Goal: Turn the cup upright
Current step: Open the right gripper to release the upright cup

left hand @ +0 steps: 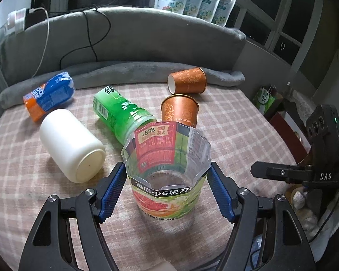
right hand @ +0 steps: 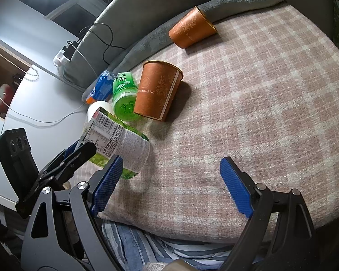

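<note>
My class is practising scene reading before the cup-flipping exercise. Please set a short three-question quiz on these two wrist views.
1. True or false: the right gripper holds nothing.
2. How is the far orange cup lying?
3. What stands between the left gripper pads? A) white bottle B) clear labelled cup C) green bottle

Key: 1 true; 2 on its side; 3 B

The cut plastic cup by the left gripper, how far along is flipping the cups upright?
Done: the cut plastic cup stands mouth-up, and one brown paper cup is upright.
In hand: the left gripper brackets the plastic cup; contact unclear.
Left: the far brown cup lies sideways. The right gripper is open, empty.
</note>
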